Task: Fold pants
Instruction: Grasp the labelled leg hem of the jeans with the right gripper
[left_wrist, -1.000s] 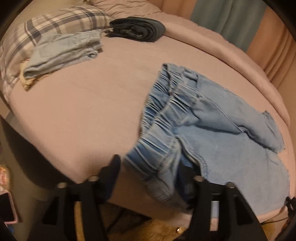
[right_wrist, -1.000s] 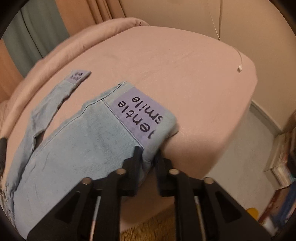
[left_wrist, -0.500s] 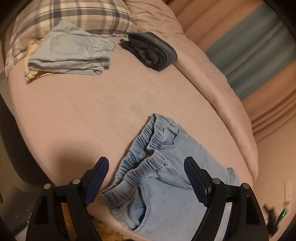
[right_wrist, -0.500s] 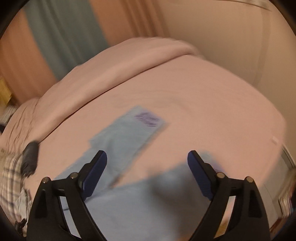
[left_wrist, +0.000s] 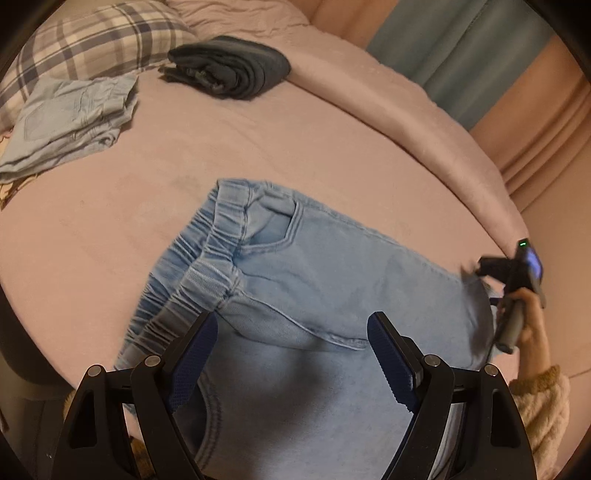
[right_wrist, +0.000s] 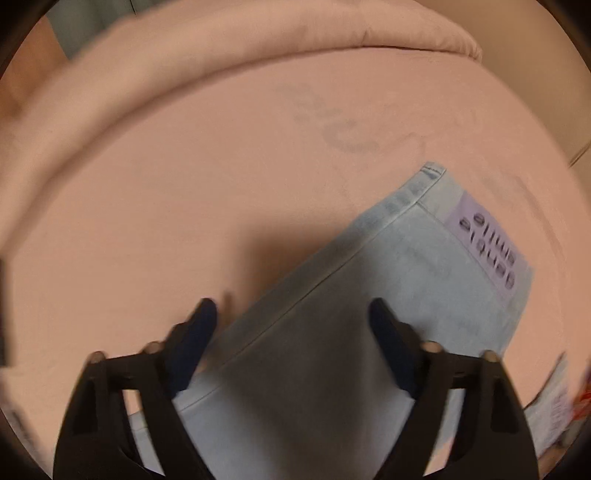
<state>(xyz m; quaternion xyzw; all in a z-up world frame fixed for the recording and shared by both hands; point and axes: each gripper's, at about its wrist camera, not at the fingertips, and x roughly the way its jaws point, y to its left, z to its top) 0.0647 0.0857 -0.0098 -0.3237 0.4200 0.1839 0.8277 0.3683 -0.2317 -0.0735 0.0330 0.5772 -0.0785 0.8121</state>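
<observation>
Light blue denim pants (left_wrist: 314, 280) with an elastic waistband lie flat on the pink bed (left_wrist: 147, 184). My left gripper (left_wrist: 291, 350) is open and empty, above the hip area beside the waistband. In the right wrist view a pant leg (right_wrist: 369, 295) lies across the bed, its cuff bearing a purple label (right_wrist: 487, 240). My right gripper (right_wrist: 291, 332) is open and empty above that leg. The right gripper and the hand holding it also show at the right edge of the left wrist view (left_wrist: 517, 288).
A folded dark garment (left_wrist: 229, 70) and a folded light blue garment (left_wrist: 70, 118) lie near a plaid pillow (left_wrist: 92, 40) at the head of the bed. A rolled pink blanket (right_wrist: 184, 55) runs along the far side. Curtains (left_wrist: 480, 55) hang behind.
Both grippers let go of the pants and opened. One second ago the left held the waistband and the right held the labelled cuff. Both now hover over the flat pants.
</observation>
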